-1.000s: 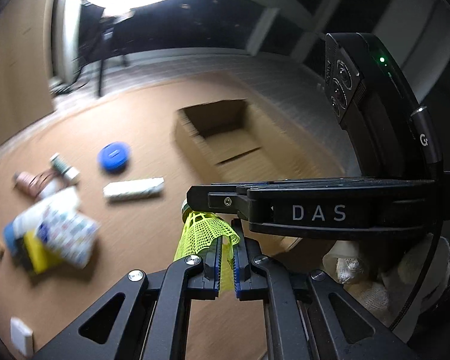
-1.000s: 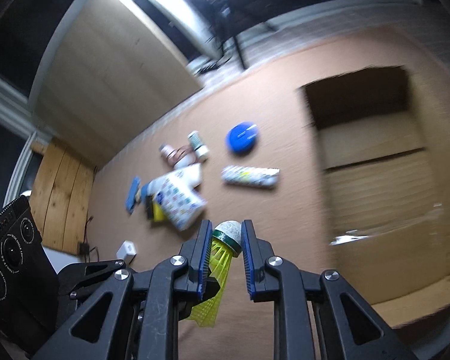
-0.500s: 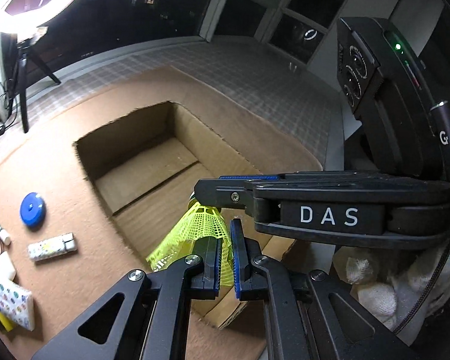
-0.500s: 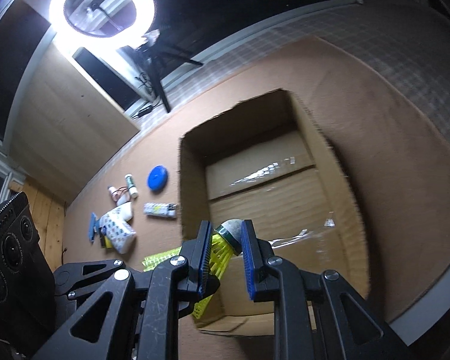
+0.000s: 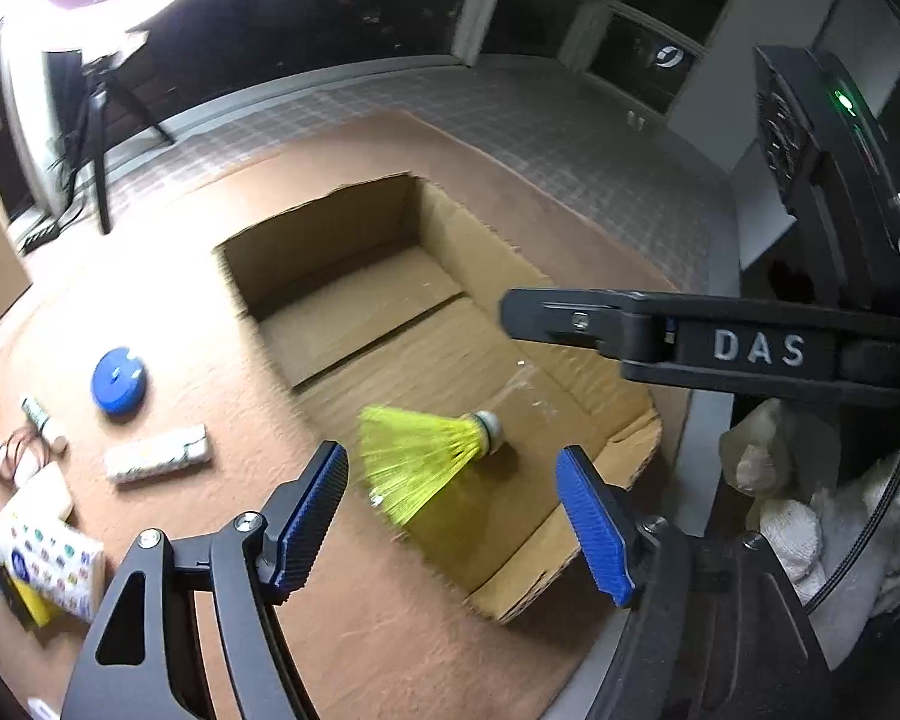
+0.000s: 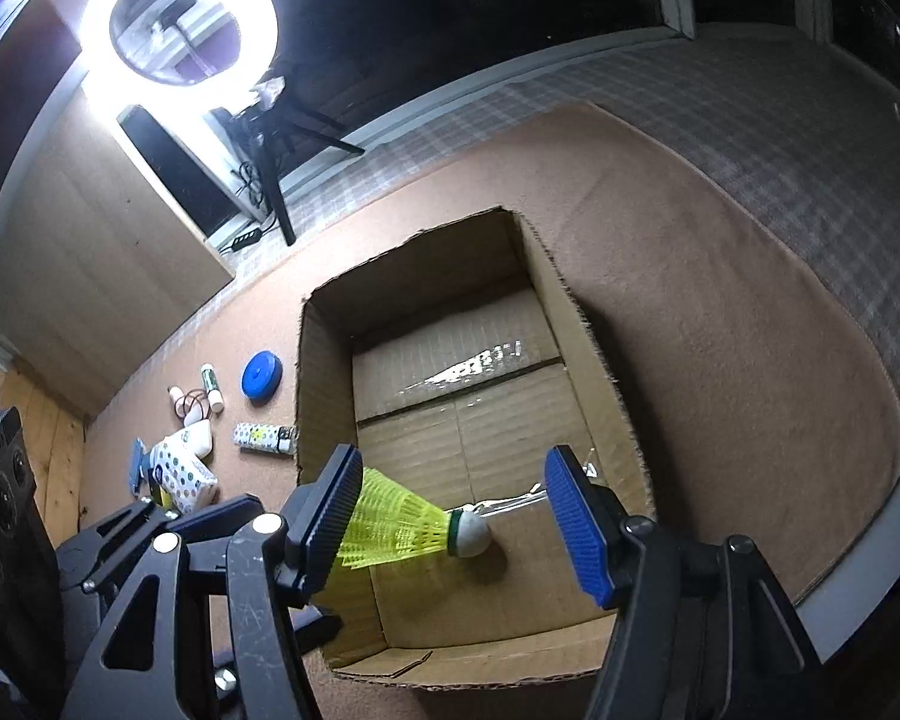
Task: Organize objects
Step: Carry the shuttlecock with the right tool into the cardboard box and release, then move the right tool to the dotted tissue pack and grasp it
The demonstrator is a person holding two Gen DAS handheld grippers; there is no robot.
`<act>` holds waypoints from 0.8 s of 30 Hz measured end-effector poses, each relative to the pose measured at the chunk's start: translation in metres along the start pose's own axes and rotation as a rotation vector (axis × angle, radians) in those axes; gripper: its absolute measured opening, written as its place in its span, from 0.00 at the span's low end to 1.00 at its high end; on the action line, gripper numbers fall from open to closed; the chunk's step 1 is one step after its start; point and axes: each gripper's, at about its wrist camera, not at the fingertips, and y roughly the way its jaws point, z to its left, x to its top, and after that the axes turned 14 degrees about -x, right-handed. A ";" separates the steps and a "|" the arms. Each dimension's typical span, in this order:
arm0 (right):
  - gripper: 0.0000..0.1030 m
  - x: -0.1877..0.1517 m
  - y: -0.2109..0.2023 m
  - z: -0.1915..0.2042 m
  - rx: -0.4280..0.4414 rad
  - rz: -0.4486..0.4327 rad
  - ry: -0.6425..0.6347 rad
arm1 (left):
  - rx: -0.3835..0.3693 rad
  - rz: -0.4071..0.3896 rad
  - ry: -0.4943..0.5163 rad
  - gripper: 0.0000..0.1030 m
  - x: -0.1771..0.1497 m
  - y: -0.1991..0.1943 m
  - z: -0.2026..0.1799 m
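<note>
A yellow shuttlecock (image 5: pixel 426 456) with a white cork lies loose in the near end of the open cardboard box (image 5: pixel 330 222), clear of every pad; its skirt is blurred. My left gripper (image 5: pixel 450 459) hangs above it, jaws opening, blue pads wide apart and touching nothing. In the right wrist view the shuttlecock (image 6: pixel 408 531) sits below and between the jaws of my right gripper (image 6: pixel 453 462), which are also opening. The cork casts a shadow on the floor of the box (image 6: pixel 324 372). I cannot tell whether it has come to rest there.
Left of the box on the brown carpet lie a blue round disc (image 5: pixel 119 381), a white dotted tube (image 5: pixel 156 456), a dotted tissue pack (image 5: pixel 48 558) and small bottles (image 6: pixel 210 387). A ring light (image 6: pixel 180 18) on a tripod stands behind. A white-gloved hand (image 5: pixel 780 480) holds the right gripper.
Both grippers carried the shuttlecock from over the carpet to over the box, then opened. The shuttlecock has dropped out of both grips into the box.
</note>
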 end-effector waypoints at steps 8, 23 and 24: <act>0.58 -0.008 -0.009 0.049 0.060 -0.056 -0.134 | 0.098 -0.011 -0.135 0.74 -0.033 -0.041 0.047; 0.58 -0.009 0.027 0.184 0.185 0.035 -0.307 | 0.302 -0.134 -0.407 0.74 -0.167 -0.171 0.130; 0.58 -0.009 0.030 0.191 0.191 0.043 -0.314 | 0.310 -0.141 -0.422 0.74 -0.173 -0.176 0.135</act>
